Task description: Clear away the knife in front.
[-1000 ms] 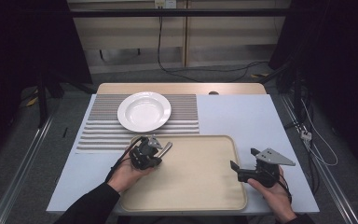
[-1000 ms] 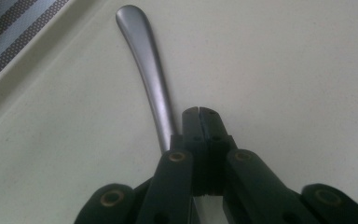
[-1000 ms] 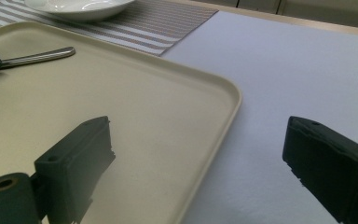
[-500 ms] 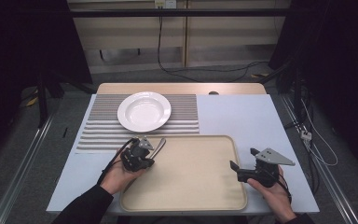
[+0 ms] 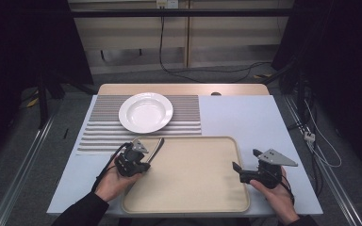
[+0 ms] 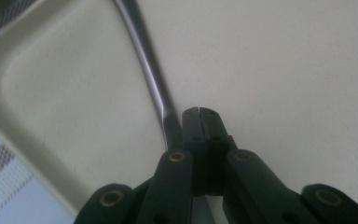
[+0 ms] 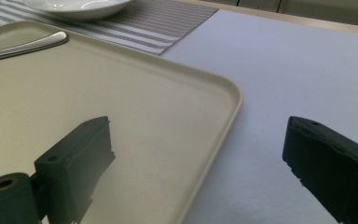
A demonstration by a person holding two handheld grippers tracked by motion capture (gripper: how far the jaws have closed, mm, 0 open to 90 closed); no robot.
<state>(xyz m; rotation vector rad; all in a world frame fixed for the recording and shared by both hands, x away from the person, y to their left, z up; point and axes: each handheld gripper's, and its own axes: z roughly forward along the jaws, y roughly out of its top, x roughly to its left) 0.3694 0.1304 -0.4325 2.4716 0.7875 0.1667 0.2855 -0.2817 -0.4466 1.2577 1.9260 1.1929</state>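
My left gripper [image 5: 146,156] [image 6: 198,112] sits over the near left corner of the beige tray [image 5: 193,183] [image 6: 284,70], jaws shut. A metal utensil handle [image 5: 158,145] [image 6: 149,70] comes out from under its left jaw and points toward the tray's far left rim. Its rounded end [image 7: 46,41] lies low over the tray in the right gripper view. The part between the jaws is hidden. My right gripper [image 5: 239,172] [image 7: 198,135] is open at the tray's right rim [image 7: 223,107], with nothing between its fingers.
A white plate [image 5: 146,112] [image 7: 74,7] stands on a striped placemat [image 5: 101,134] [image 7: 168,23] beyond the tray. The pale blue tabletop [image 5: 245,117] [image 7: 298,65] stretches to the right of the mat. Cables lie on the floor beyond and to the right of the table.
My left gripper has shifted left and a little toward the person, and the utensil handle went with it. The right gripper has kept still.
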